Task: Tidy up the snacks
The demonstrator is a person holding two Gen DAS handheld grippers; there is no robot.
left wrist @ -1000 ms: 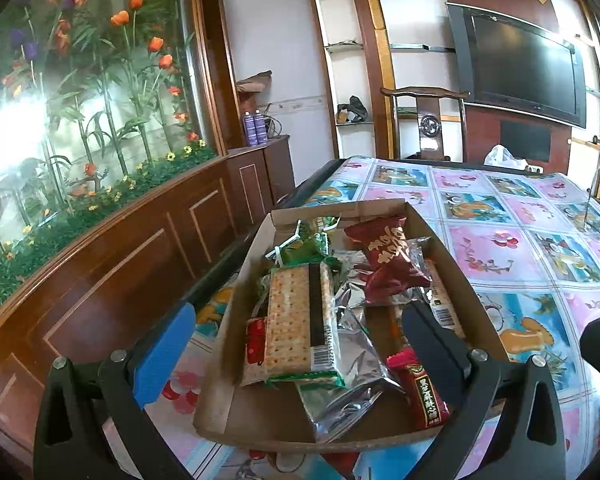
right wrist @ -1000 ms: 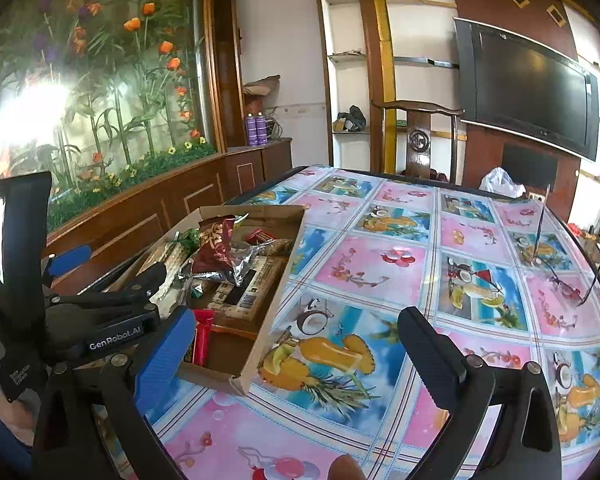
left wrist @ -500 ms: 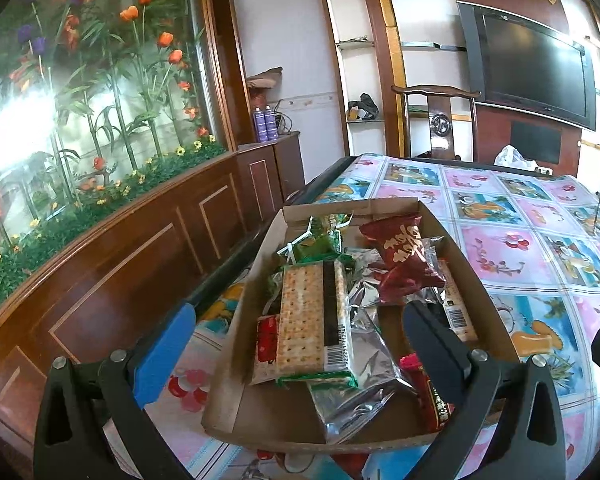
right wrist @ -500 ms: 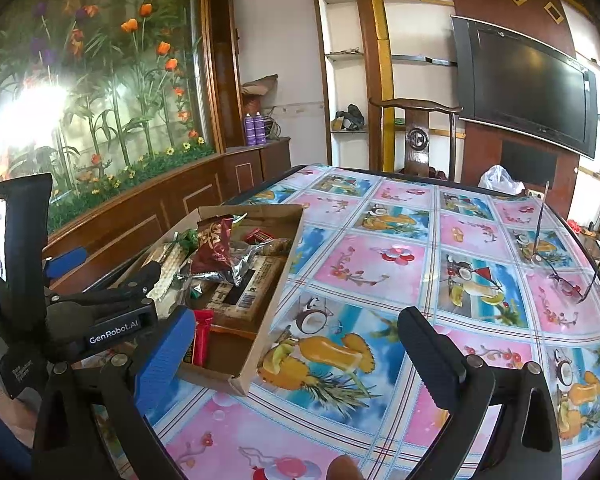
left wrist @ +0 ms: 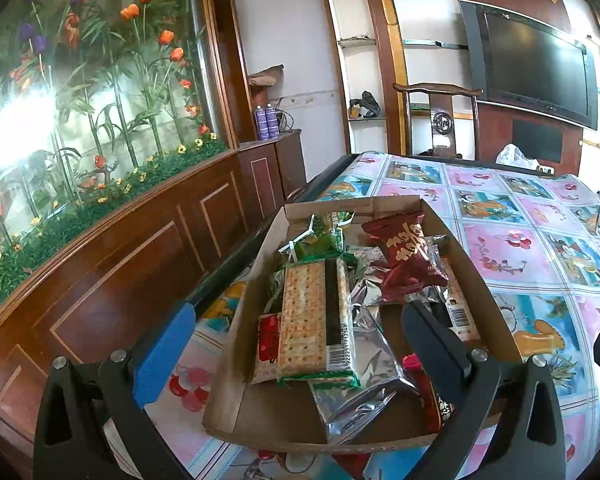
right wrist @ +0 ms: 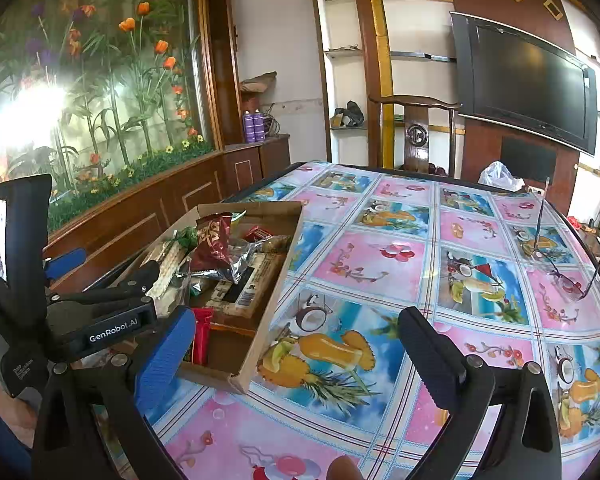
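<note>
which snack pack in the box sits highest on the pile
The dark red pack with gold lettering. It lies on top of the silver foil bags toward the far end of the cardboard box; the cracker pack lies flatter, nearer the left gripper.

Matt cardboard box (left wrist: pixel 256 292), glossy tablecloth (right wrist: pixel 380 264)

Daylight floods in through the window (left wrist: pixel 16 136) on my left, blowing out to white glare there in both views. The table (right wrist: pixel 380 256) is evenly lit and sharp, with soft shadows. Away from the window, lines bow and corners go black.
</note>
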